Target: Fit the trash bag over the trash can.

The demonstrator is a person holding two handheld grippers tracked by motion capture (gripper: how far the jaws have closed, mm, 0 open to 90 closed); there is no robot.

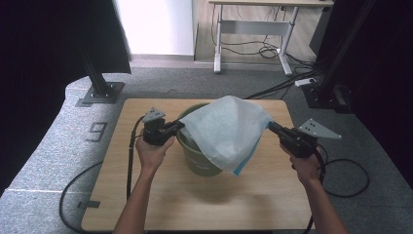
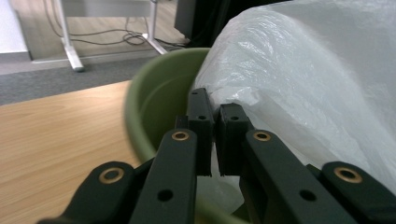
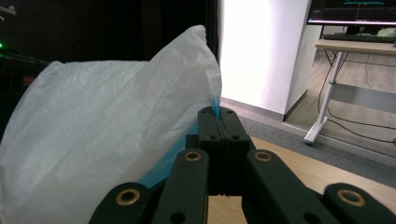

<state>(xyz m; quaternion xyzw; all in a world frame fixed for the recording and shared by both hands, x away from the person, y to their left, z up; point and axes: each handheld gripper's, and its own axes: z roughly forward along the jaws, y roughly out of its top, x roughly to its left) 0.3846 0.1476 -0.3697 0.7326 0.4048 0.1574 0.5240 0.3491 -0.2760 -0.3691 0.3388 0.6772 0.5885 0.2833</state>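
Stretching over the green bucket point(image 1: 197, 151), the white plastic bag point(image 1: 226, 131) hangs between both tools: the left gripper point(image 1: 179, 126) is clamped on its edge at the bucket's rim, the right gripper point(image 1: 271, 126) pinches its blue-tinted hem beyond the bucket. Best to keep both pinches firm and spread the mouth evenly over the rim. That blue hem point(image 3: 215, 105) shows closest in the right gripper view, and the bucket's inner wall point(image 2: 163, 93) in the left gripper view.

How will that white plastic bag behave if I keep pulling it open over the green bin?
The white plastic bag looks thin and crinkled, so likely floppy and very light. It drapes and peaks between the left gripper and right gripper, so it probably sags wherever unsupported. Its glossy film may slip from the fingers.
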